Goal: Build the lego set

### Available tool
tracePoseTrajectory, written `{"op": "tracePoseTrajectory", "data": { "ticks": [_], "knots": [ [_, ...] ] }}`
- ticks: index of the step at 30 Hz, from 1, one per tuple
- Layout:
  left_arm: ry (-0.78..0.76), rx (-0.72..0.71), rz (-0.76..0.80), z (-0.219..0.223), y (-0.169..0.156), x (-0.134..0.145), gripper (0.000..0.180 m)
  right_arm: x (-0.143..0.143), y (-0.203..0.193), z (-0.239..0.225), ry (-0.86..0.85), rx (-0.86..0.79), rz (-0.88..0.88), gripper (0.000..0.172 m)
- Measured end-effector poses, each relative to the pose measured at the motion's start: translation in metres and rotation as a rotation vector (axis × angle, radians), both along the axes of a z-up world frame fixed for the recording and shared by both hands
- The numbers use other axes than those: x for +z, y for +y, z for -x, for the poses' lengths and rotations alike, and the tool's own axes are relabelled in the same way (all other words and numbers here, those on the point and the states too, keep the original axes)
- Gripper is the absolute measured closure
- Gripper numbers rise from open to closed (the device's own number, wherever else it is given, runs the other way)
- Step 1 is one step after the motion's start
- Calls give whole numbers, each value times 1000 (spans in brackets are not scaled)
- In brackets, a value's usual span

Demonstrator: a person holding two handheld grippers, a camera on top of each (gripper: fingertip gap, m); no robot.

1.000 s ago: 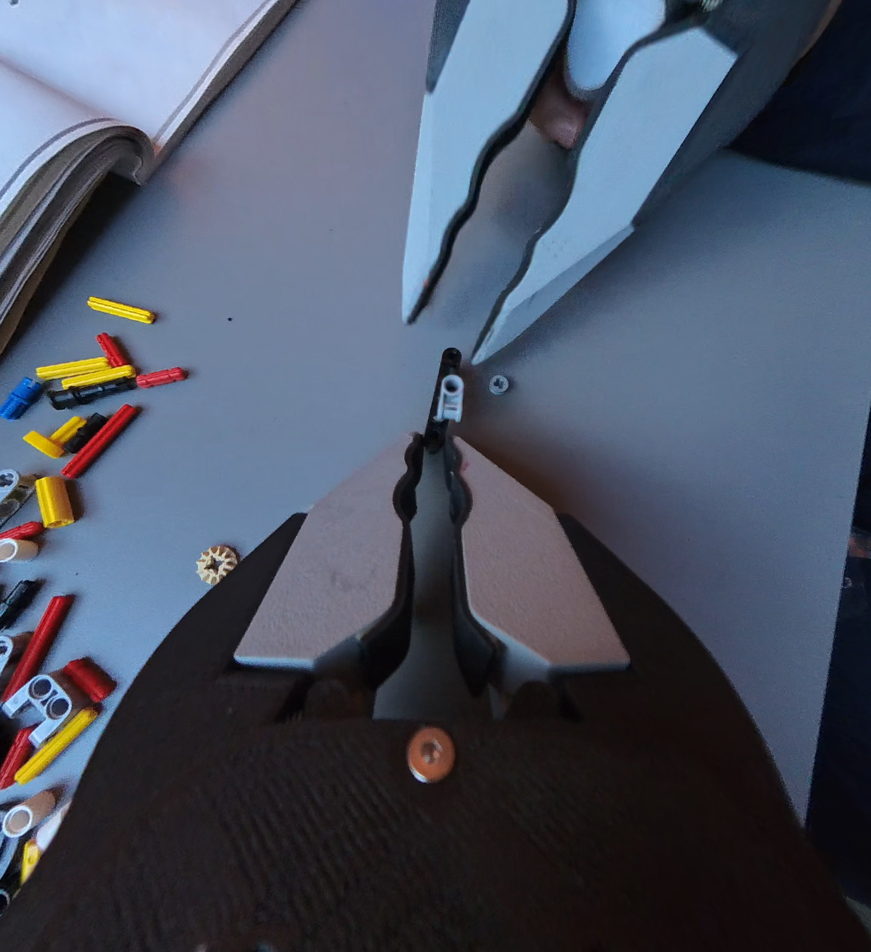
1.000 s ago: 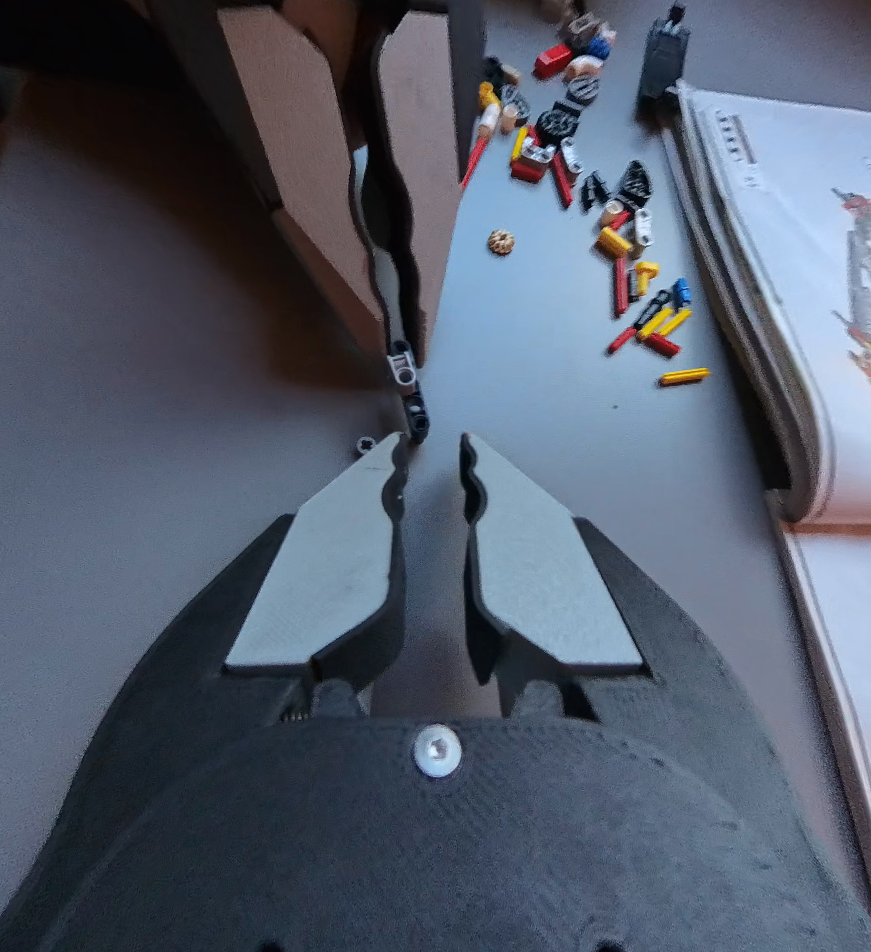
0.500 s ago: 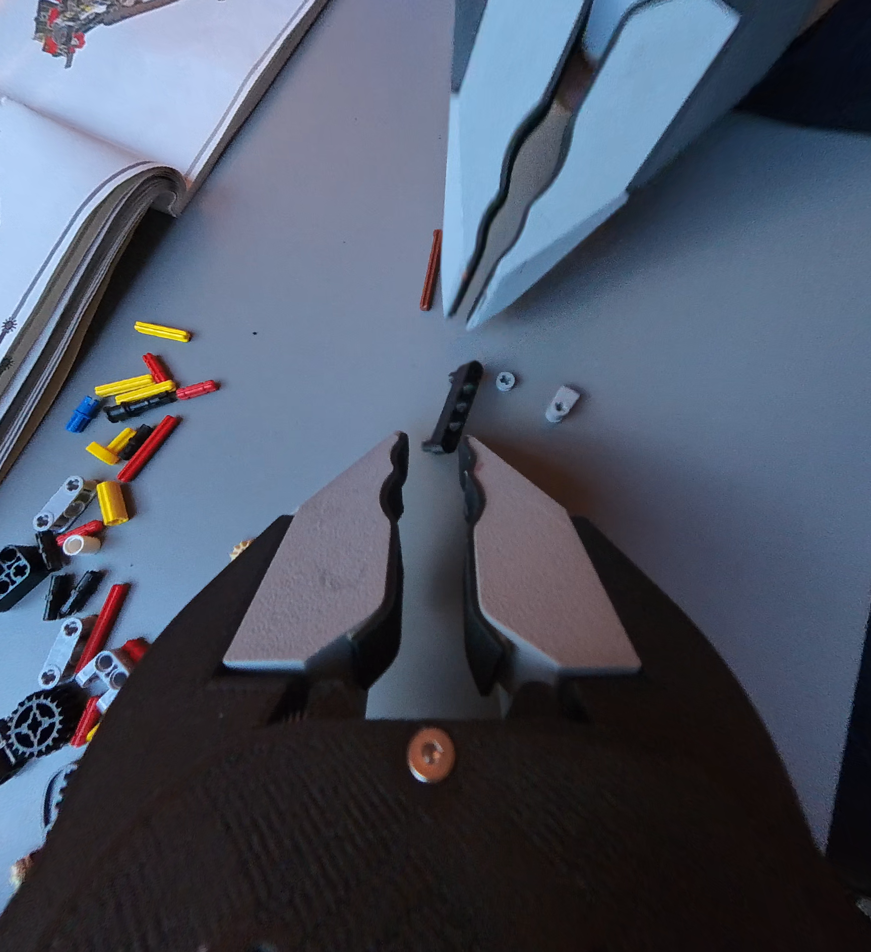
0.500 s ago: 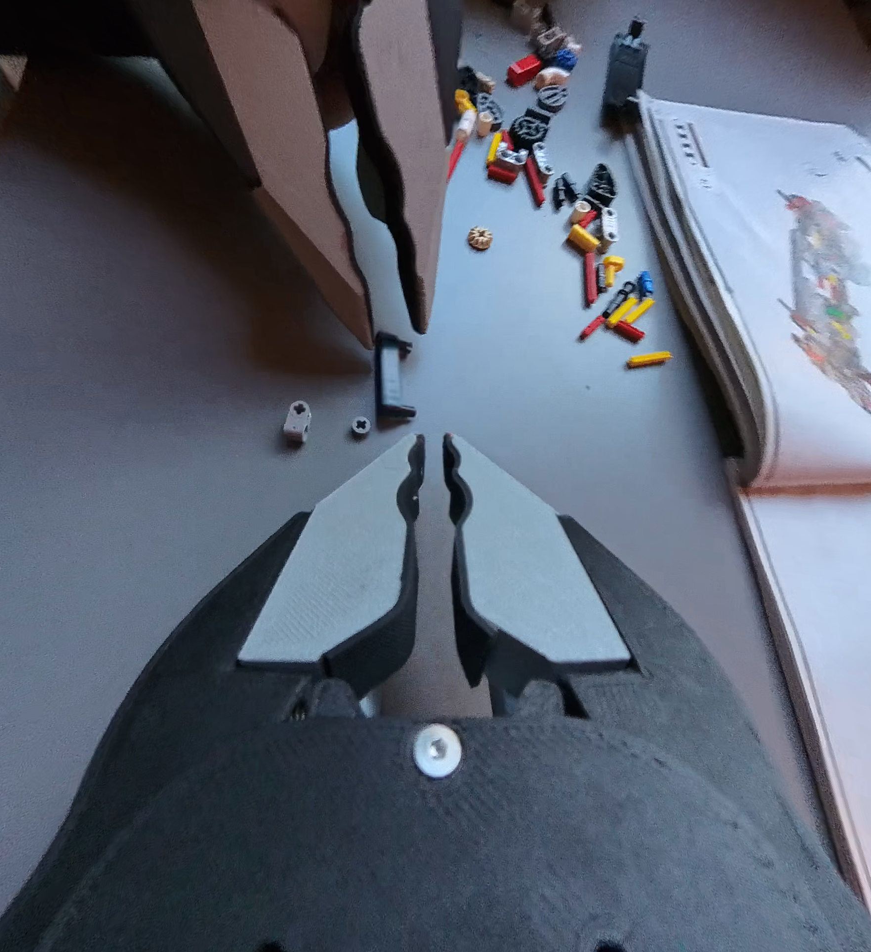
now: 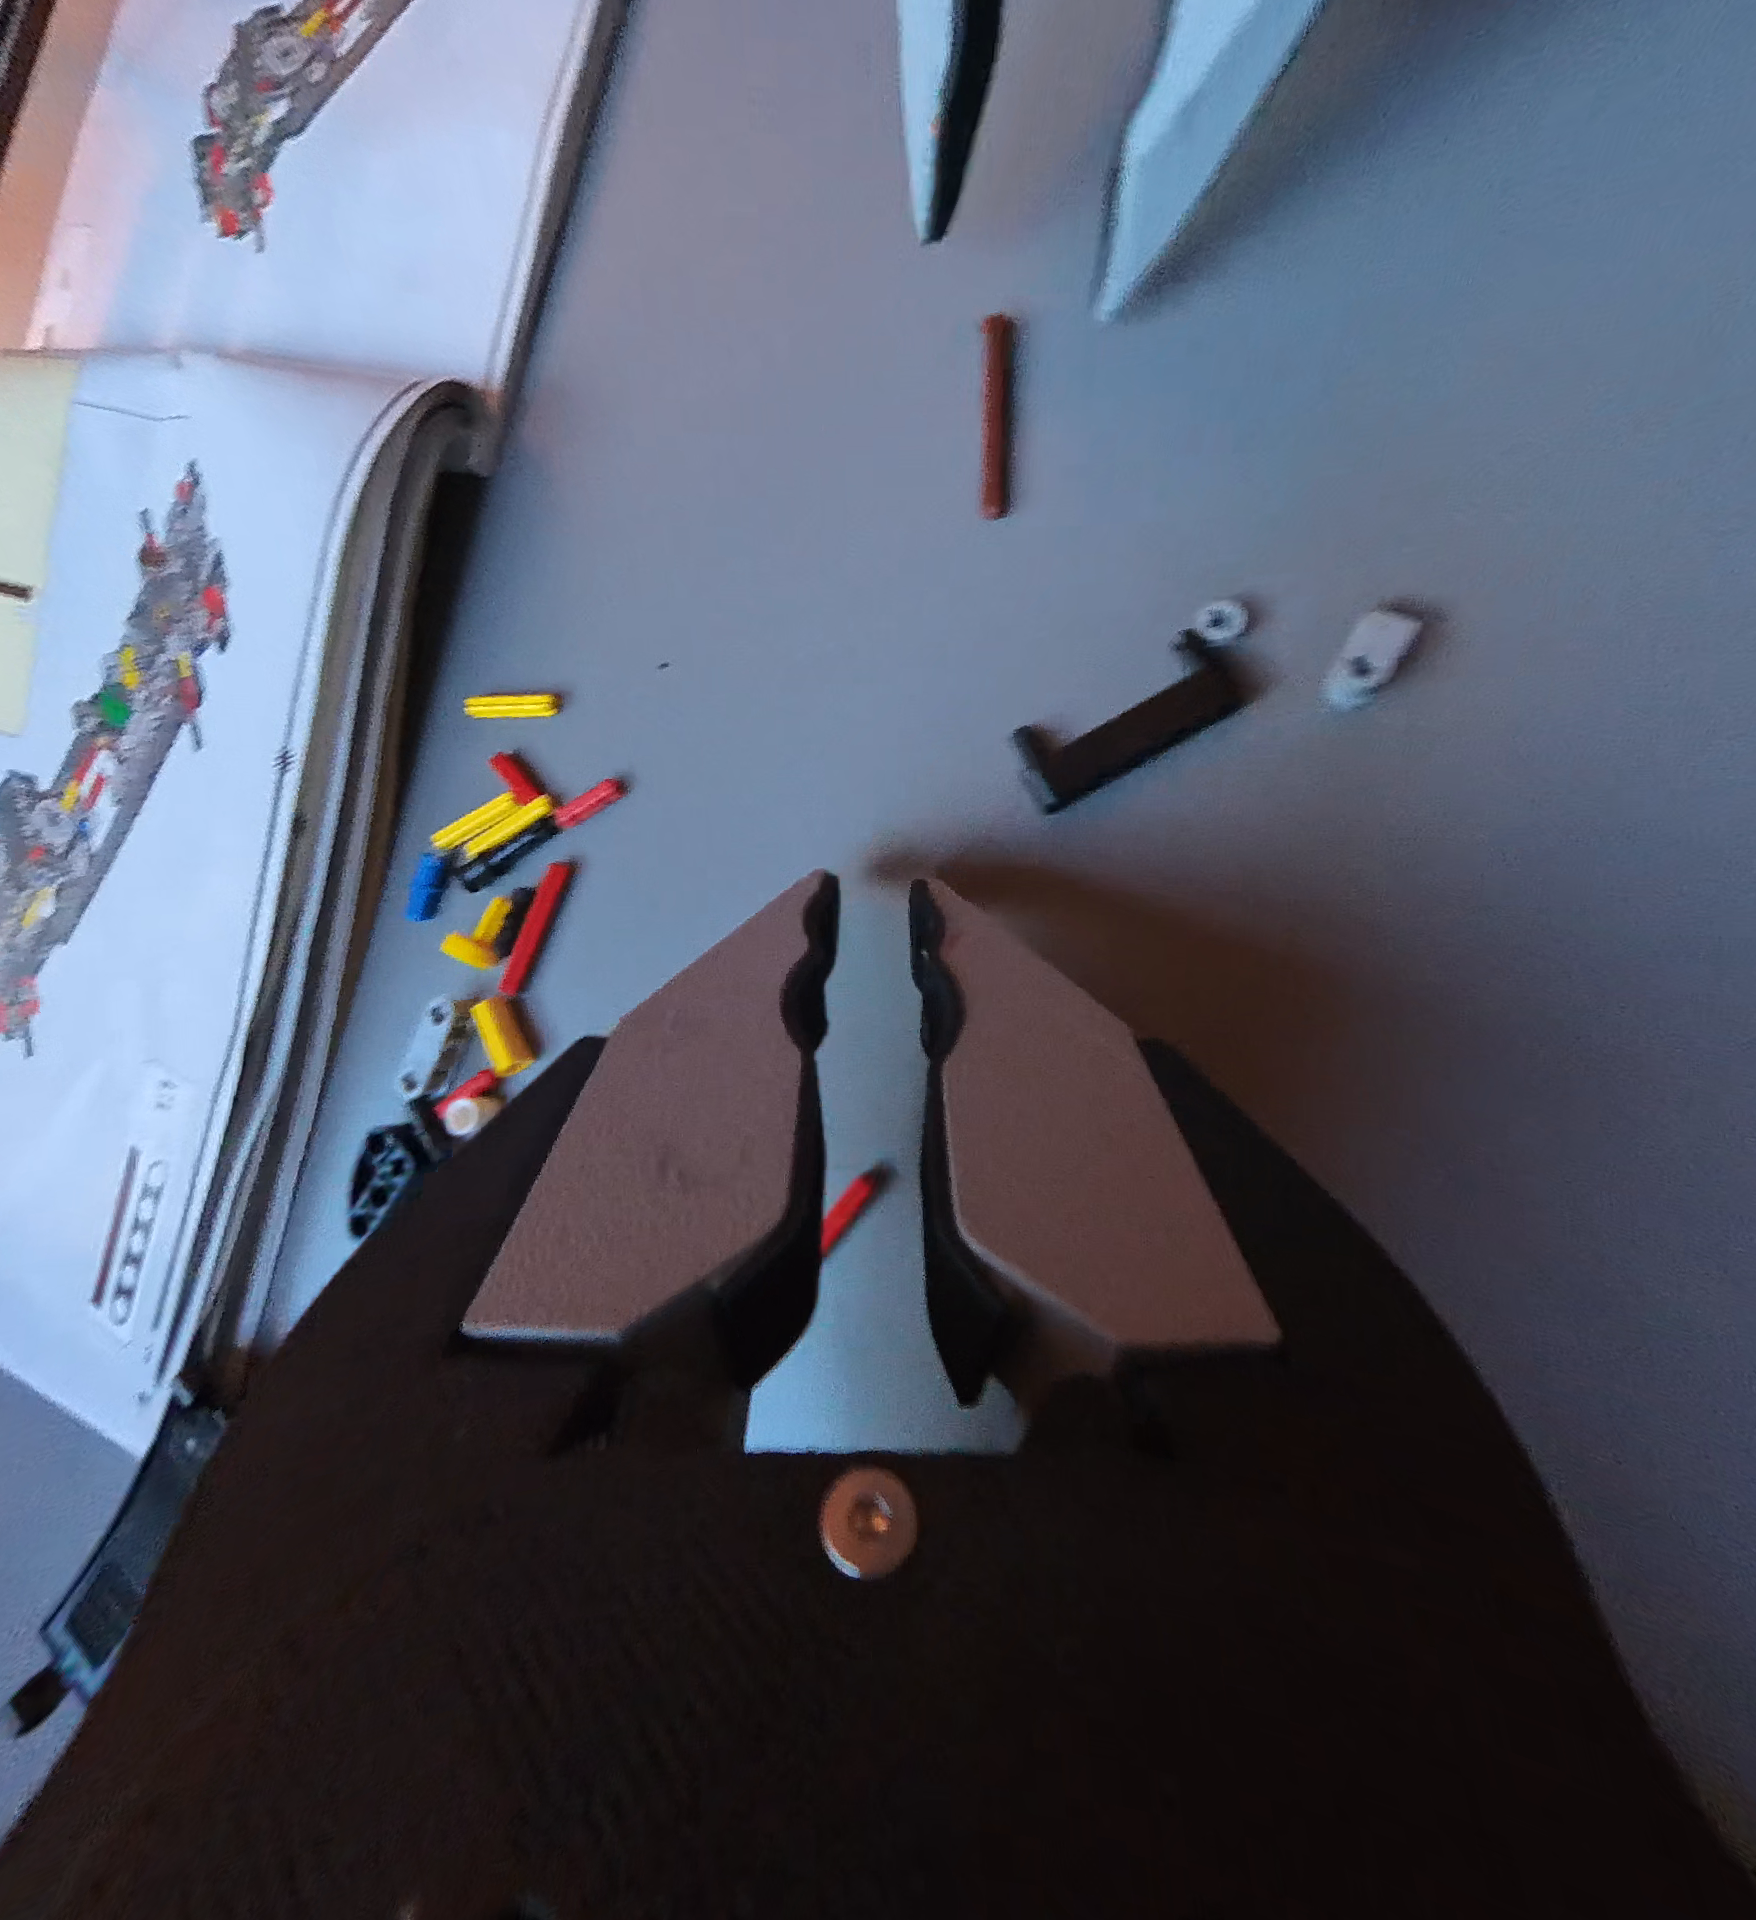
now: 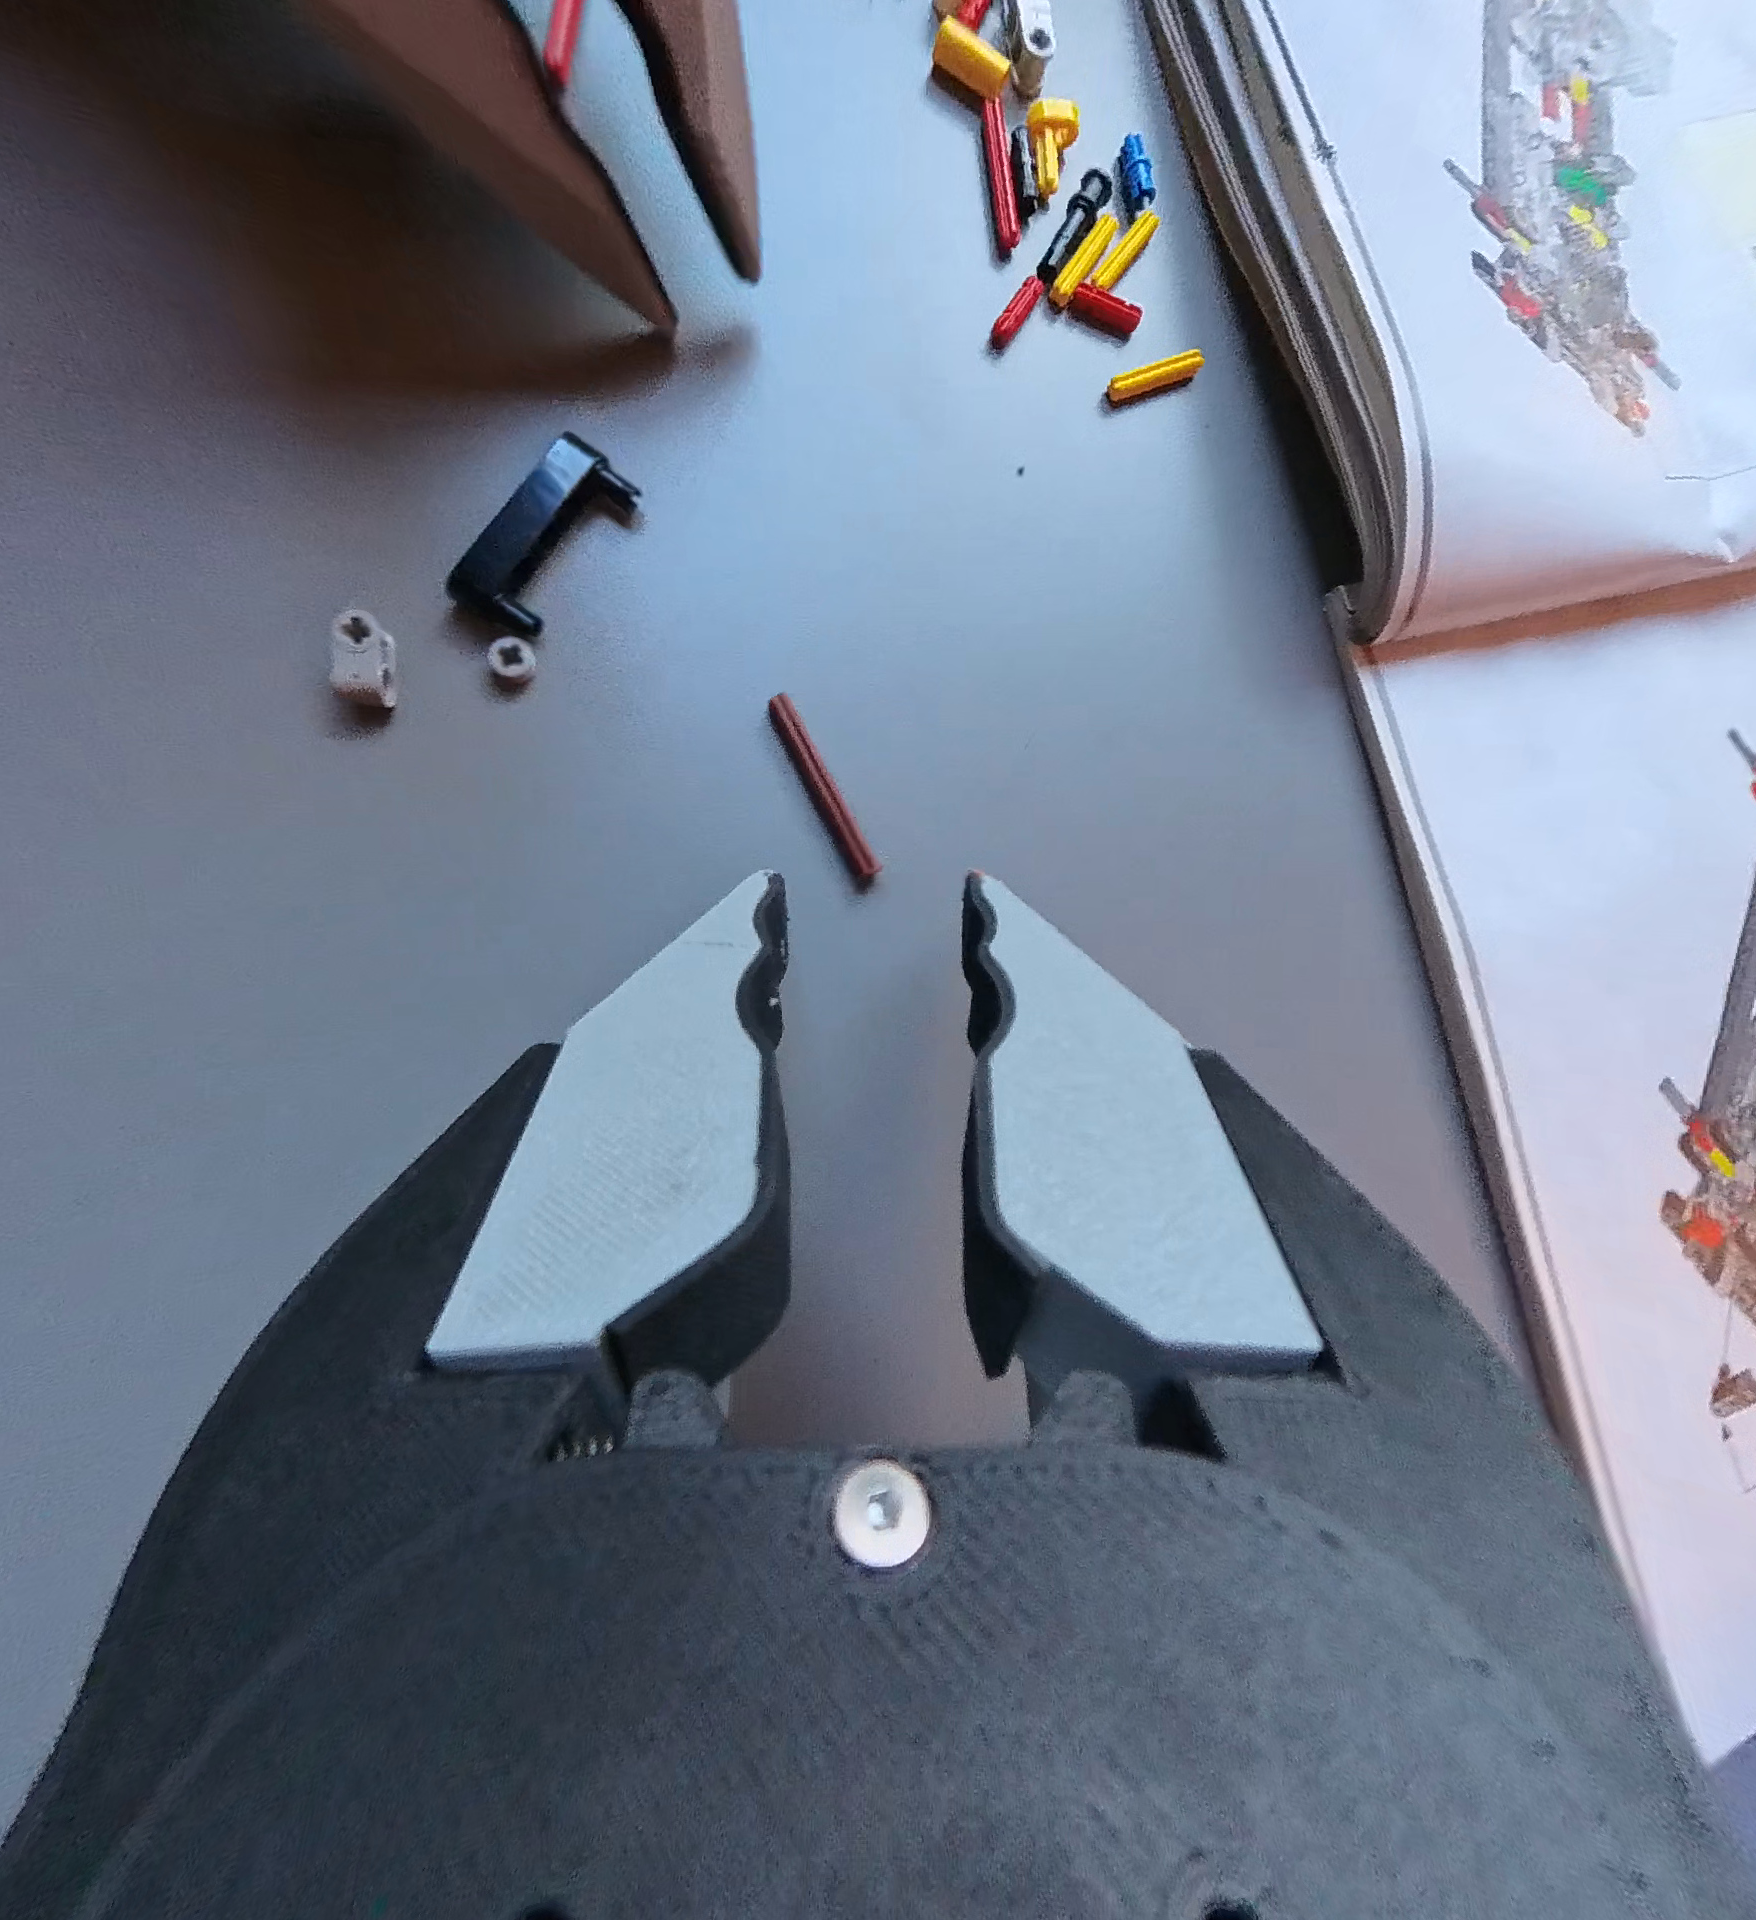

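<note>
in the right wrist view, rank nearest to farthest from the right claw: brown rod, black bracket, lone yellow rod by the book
1. Brown rod: just ahead of the open right claw, lying flat.
2. Black bracket: farther up, to the left.
3. Lone yellow rod: farthest, upper right beside the open book.

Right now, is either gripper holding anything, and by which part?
Nothing held. Left gripper and right gripper are both open; the brown axle lies on the table.
</note>
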State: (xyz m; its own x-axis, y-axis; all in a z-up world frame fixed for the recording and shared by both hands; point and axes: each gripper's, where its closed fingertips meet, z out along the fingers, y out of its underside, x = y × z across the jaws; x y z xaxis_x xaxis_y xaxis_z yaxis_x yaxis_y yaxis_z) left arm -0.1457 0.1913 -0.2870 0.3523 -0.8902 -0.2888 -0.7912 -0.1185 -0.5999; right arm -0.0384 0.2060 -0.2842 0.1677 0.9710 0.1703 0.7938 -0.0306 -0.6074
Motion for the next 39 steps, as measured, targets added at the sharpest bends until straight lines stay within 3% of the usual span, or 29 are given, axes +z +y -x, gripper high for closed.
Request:
{"op": "tracePoseTrajectory", "data": {
  "ticks": [3, 8, 12, 15, 21, 28, 39],
  "knots": [
    [-40, 52, 43, 5, 6, 1, 165, -1, 5, 3, -44, 34, 8, 147],
    [-185, 31, 157, -8, -19, 7, 153, -6, 5, 6, -65, 61, 50, 146],
    [-223, 74, 214, -9, -26, -1, 144, -7, -4, 13, -36, 84, 100, 168],
    [-263, 94, 267, -12, -32, 0, 132, -7, -3, 15, -12, 70, 88, 171],
    [-210, 53, 174, -20, -14, -1, 139, -7, -11, 23, 48, 90, 98, 172],
    [-222, 52, 204, -1, 10, -1, 137, -6, -14, 25, 90, 129, 100, 172],
    [-224, -24, 247, -32, -25, 12, 136, -5, -38, 34, 102, 263, 173, 172]
  ]
}}
